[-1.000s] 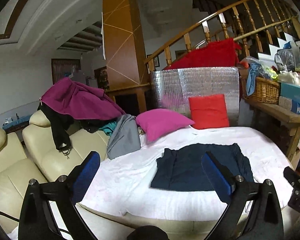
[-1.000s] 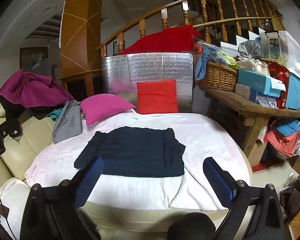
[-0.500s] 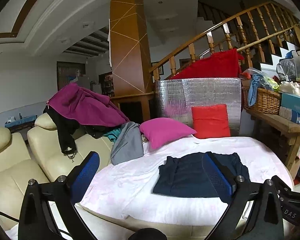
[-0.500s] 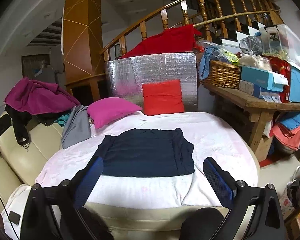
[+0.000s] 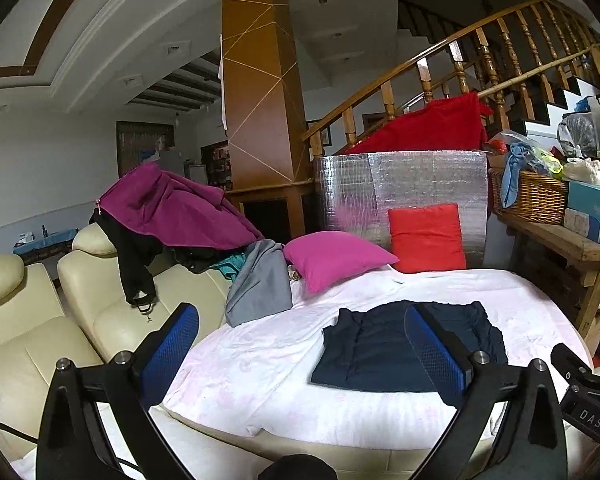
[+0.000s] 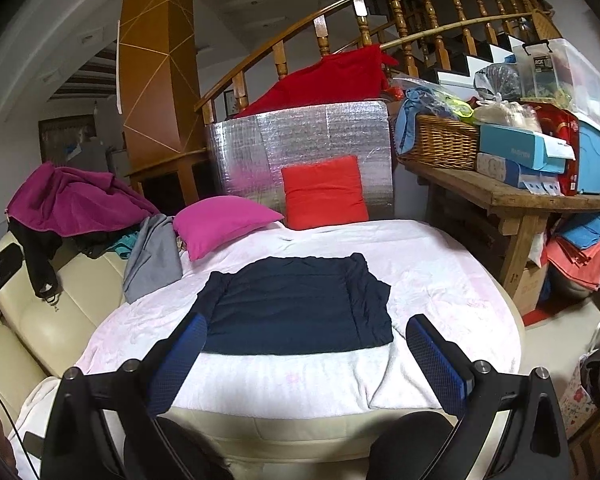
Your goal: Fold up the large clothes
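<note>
Dark navy garment (image 6: 296, 306) lying flat on pale pink cover (image 6: 440, 280) of round bed, folded into a rough rectangle, side edges bunched in small pleats

Right gripper (image 6: 302, 360) spread wide, nothing between the blue pads, held clear of the bed at its near edge. Garment at 12 o'clock from it, centred in the gap; near hem just beyond the fingertips, left blue pad (image 6: 180, 364) overlapping the garment's near left corner in view, contact impossible to judge

Left gripper (image 5: 300, 356) also spread wide, empty, off the bed's near left side. Garment (image 5: 380, 344) at about 1 o'clock from it, partly behind right blue pad (image 5: 434, 354); left pad over the cream sofa (image 5: 28, 344). No touching visible

Around the garment, right wrist view: magenta pillow (image 6: 220, 220) at 11 o'clock, well apart; red cushion (image 6: 324, 192) at 12 o'clock, upright against silver foil panel (image 6: 300, 140); grey cloth (image 6: 152, 260) at 10 o'clock, draped from sofa onto bed edge. Magenta jacket (image 6: 64, 200) heaped on the sofa back, farther left

Wooden tabletop (image 6: 520, 196) at 2 o'clock, carrying wicker basket (image 6: 440, 144), blue boxes, clear plastic bin. Wooden stair railing (image 6: 380, 12) behind

Part of the other gripper's black body (image 5: 588, 400) at the right edge of left wrist view
</note>
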`<state>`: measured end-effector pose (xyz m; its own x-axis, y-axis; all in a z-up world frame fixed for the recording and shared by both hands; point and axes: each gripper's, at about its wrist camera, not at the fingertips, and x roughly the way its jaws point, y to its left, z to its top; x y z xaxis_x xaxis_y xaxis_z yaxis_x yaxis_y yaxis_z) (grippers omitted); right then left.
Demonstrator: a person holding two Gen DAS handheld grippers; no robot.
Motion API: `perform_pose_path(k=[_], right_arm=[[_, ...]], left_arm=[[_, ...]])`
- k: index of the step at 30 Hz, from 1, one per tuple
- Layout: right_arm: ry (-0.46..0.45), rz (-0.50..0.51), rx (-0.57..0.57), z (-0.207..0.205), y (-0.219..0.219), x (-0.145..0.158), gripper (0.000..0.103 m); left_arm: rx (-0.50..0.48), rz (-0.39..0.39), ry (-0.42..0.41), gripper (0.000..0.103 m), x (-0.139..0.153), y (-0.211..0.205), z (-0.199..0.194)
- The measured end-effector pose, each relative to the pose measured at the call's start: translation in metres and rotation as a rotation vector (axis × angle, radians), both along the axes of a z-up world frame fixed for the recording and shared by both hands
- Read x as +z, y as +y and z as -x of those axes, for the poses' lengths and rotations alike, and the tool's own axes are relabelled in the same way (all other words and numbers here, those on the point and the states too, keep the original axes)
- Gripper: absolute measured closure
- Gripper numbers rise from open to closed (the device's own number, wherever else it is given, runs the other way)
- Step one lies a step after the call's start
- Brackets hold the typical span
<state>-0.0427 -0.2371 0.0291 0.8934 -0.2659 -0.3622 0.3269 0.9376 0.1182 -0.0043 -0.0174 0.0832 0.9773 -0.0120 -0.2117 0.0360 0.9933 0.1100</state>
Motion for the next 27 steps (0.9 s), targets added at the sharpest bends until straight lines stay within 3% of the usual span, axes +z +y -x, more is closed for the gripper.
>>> perform_pose_path(k=[27], right_arm=[[0.003,0.004,-0.004,-0.0026,0.0086,-0.0018,0.002]], left_arm=[[0.019,0.011,0.007,0.0,-0.0033,0.0073,-0.0049]])
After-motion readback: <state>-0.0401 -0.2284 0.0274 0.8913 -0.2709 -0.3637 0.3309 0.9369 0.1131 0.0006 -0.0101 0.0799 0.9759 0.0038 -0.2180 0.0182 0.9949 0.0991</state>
